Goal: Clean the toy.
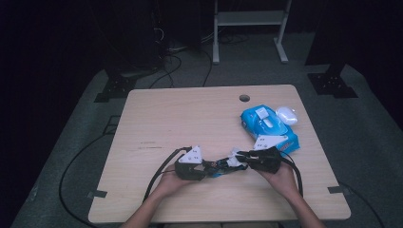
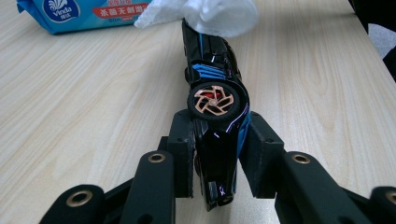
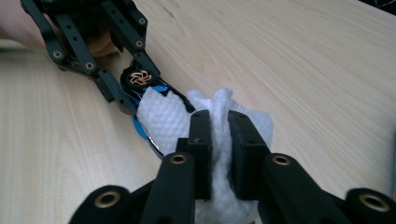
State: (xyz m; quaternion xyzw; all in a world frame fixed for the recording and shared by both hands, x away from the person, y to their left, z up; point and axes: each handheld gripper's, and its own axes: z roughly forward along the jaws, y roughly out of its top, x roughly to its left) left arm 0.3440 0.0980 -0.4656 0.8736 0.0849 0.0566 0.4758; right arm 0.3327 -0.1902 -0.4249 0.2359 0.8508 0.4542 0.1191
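1. My left gripper (image 2: 217,154) is clamped on the tail of the toy car (image 2: 215,88), one pad on each flank, just behind the copper-spoked wheel (image 2: 214,101). The car sits low over the tabletop (image 1: 190,114) near its front edge, between my two hands.
2. My right gripper (image 3: 219,154) pinches a bunched white wipe (image 3: 168,119) between nearly closed jaws; the wipe lies against the car's far end.
3. Handling judgement: the car looks rigid, glossy and light, so it may slip; grip the body flanks, not the wheels. The wipe is soft and limp; hold it by a gathered fold.
4. Farther back at the right lies a blue wipes pack (image 1: 268,128), presumably holding more wipes; I cannot tell whether its lid is open.
5. Touching the pack's far corner is a small white case (image 1: 287,114), apparently closed.
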